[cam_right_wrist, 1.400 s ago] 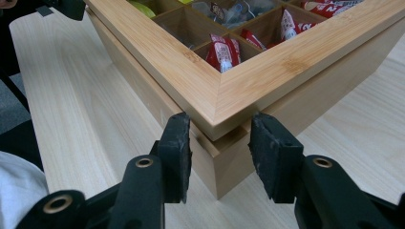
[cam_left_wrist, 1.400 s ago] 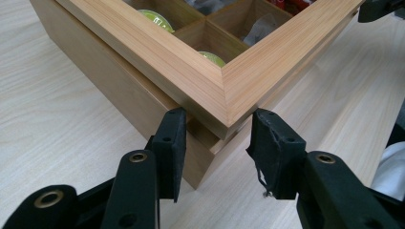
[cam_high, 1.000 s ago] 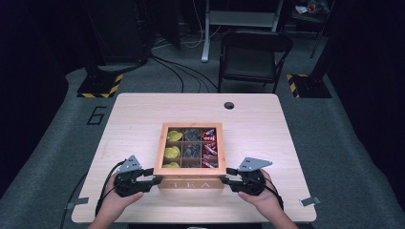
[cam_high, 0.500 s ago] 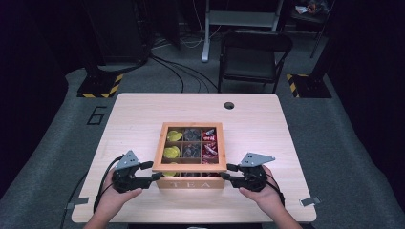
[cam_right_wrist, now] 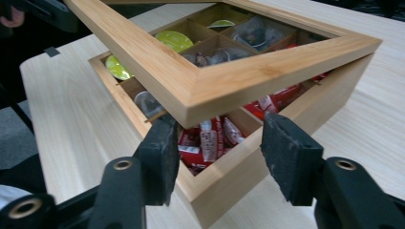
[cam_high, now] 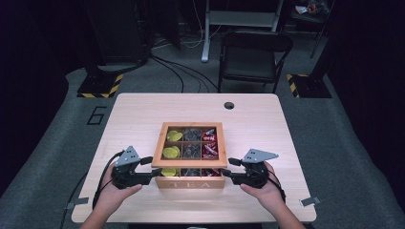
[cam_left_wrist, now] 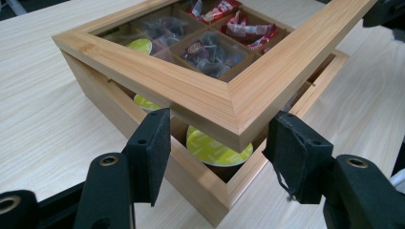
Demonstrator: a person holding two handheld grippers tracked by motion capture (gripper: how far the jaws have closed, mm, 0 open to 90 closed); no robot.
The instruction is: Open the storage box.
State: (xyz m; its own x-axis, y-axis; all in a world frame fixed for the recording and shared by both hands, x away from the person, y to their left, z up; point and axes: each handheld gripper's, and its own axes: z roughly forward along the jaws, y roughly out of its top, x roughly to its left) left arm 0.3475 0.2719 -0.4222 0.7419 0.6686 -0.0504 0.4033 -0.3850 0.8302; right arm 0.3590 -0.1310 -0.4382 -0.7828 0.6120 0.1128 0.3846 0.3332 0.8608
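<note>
A wooden tea box [cam_high: 191,183] marked TEA sits on the table's near middle. Its glass-windowed lid [cam_high: 160,143] is tilted up at the front. Yellow-green capsules [cam_high: 171,151], dark tea bags [cam_high: 192,143] and red packets [cam_high: 209,143] lie in its compartments. My left gripper [cam_high: 150,168] is at the lid's front left corner. In the left gripper view the lid [cam_left_wrist: 191,90] rests over the jaw tips of the left gripper [cam_left_wrist: 222,152]. My right gripper [cam_high: 228,168] is at the front right corner, and the lid [cam_right_wrist: 215,81] lies over the right gripper [cam_right_wrist: 217,148] too. Both jaws have just been opening, pads apart from the wood.
The light wooden table [cam_high: 143,109] has a cable hole [cam_high: 229,105] at its far edge. A black folding chair [cam_high: 255,52] stands behind it. Cables and a stand base with yellow-black stripes [cam_high: 100,86] lie on the grey floor.
The lid's front edge has risen off the box. Both grippers lifted slightly at its front corners and their jaws stand wider than before.
</note>
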